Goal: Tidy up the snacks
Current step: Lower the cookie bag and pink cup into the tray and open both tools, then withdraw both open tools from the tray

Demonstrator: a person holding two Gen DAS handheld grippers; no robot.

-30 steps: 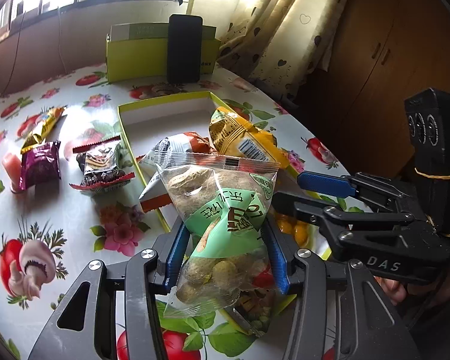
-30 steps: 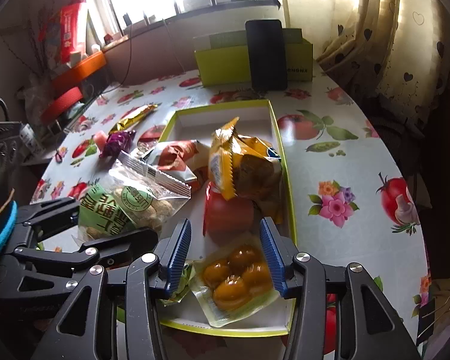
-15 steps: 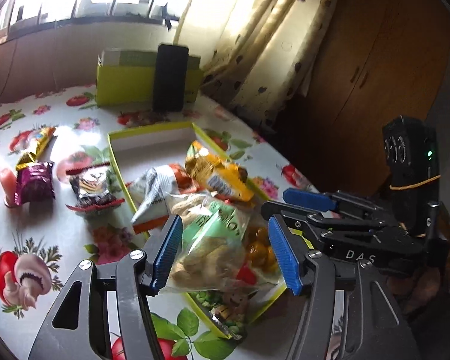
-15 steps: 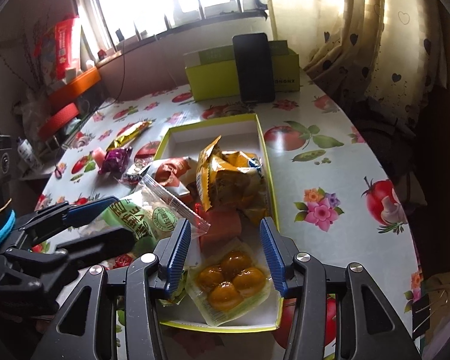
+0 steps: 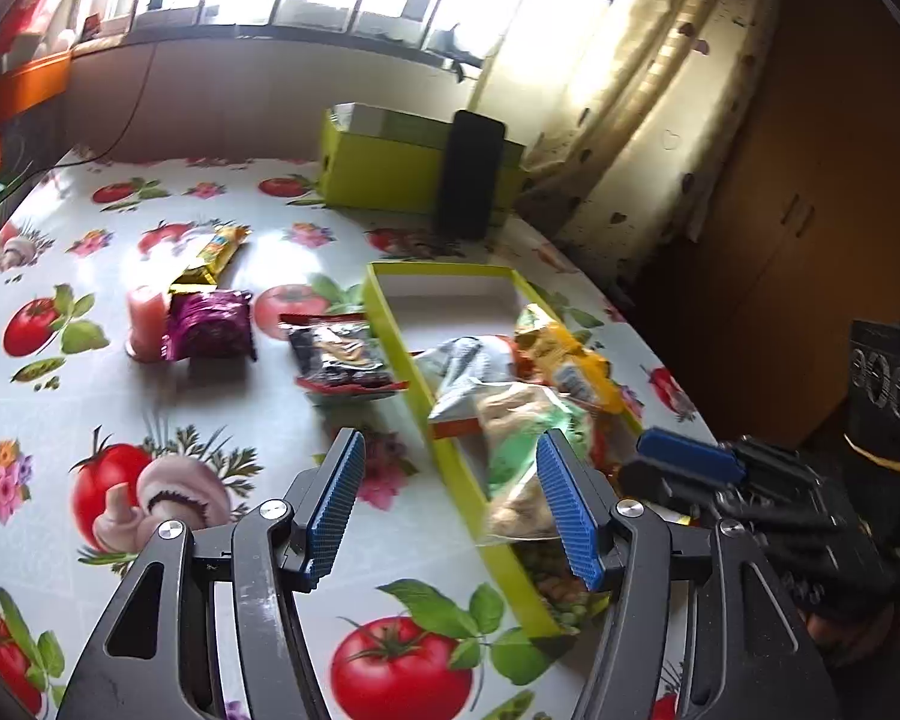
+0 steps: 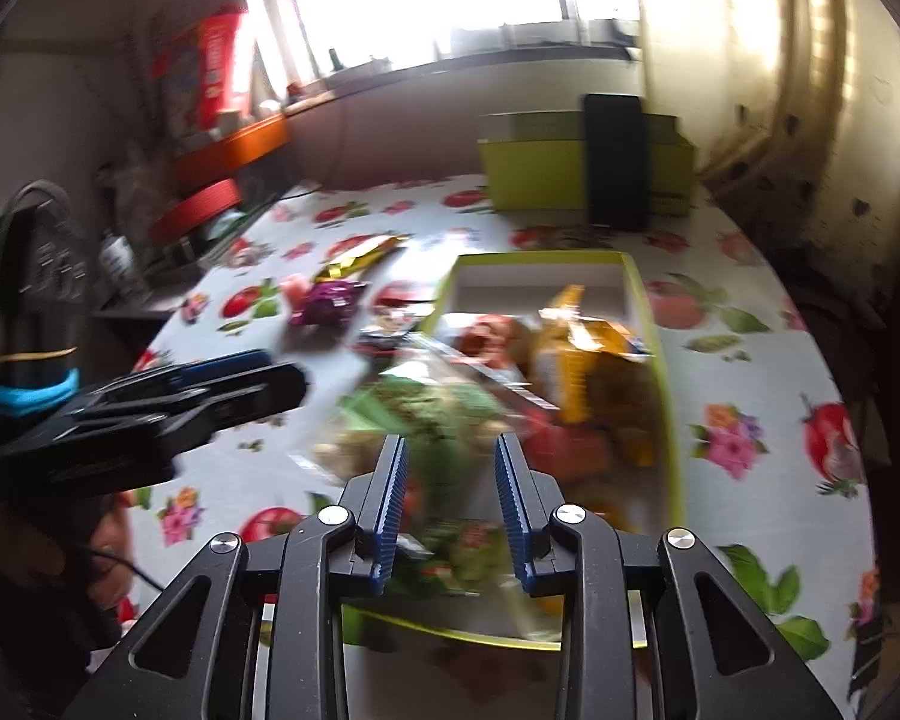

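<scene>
Hovering over the table (image 5: 222, 420), left tool (image 5: 447, 510) spread wide, gripping nothing. Peanut bag (image 5: 525, 450) lying in the tray (image 5: 402, 348). Right tool (image 6: 450, 498) parted, empty, above the tray.

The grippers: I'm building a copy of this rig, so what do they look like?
Both the left gripper and right gripper have black linkage arms with silver pivot bolts and blue ribbed pads. The left's black body carries a blue band and a thin yellow band.
</scene>
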